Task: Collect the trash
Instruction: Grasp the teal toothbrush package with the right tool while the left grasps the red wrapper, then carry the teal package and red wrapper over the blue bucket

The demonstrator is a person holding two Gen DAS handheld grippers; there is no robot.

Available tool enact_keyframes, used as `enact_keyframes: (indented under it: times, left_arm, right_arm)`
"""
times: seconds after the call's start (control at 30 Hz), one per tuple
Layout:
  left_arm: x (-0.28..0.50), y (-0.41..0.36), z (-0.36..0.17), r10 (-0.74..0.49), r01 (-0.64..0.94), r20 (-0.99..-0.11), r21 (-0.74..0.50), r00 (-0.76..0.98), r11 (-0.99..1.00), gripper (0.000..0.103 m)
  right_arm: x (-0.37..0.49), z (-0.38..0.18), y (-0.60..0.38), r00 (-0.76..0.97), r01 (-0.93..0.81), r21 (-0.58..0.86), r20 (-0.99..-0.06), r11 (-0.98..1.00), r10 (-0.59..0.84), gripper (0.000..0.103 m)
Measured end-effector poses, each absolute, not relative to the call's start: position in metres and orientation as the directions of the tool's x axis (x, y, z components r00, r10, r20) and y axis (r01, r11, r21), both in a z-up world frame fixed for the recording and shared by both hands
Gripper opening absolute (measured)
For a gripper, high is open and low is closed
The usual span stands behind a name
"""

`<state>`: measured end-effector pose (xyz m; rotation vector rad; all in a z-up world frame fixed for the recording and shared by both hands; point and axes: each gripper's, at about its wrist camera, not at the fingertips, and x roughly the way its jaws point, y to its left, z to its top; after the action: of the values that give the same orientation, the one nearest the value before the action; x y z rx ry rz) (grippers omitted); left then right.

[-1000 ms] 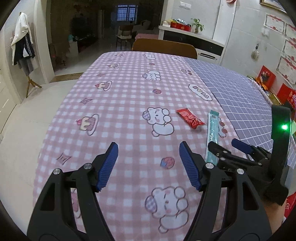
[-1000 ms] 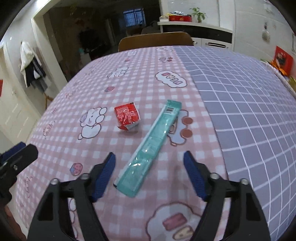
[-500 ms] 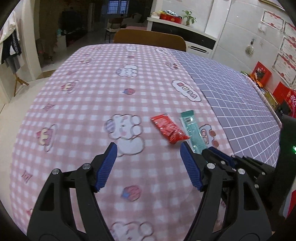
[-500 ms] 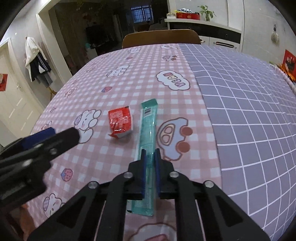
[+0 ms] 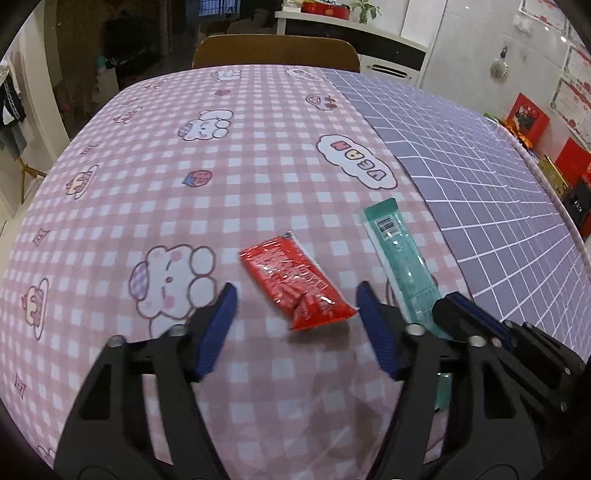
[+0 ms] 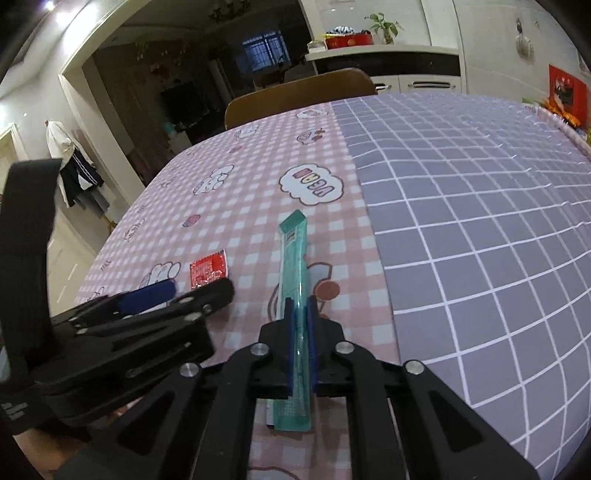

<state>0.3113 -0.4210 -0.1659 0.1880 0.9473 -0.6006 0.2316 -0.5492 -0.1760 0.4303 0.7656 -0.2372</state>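
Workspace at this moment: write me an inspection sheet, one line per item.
Surface: table under a pink checked cloth with cartoon prints, joined to a purple grid cloth.
Job's things: red wrapper lying flat; teal wrapper, long and narrow, beside it.
Clutter: nothing seen on the table beyond the two wrappers.
Grippers: left tongs closing, red wrapper's near end between the fingers, pads not on it; right tongs shut on the teal wrapper.
Cables: nothing seen.
Surroundings: wooden chair at the far edge, cabinet with a plant, clothes on a rack.
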Motion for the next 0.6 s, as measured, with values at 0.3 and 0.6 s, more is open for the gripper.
enact_keyframes:
  times: [0.3, 0.6]
  left_arm:
    - [0.309, -0.414, -0.159, -0.407, 0.581, -0.798, -0.089, 0.444, 0.809, 0.023]
    - [0.286, -0.358, -0.139, -0.443, 0.559, -0.763, -0.131, 0.470, 0.819, 0.023]
  right_arm:
    - [0.229, -0.173, -0.546, 0.722, 0.330, 0.322, -0.692, 0.887, -0.017, 0.007]
    - [0.219, -0.153, -0.515, 0.747, 0.265, 0.336, -0.664, 0.904, 0.027, 0.006]
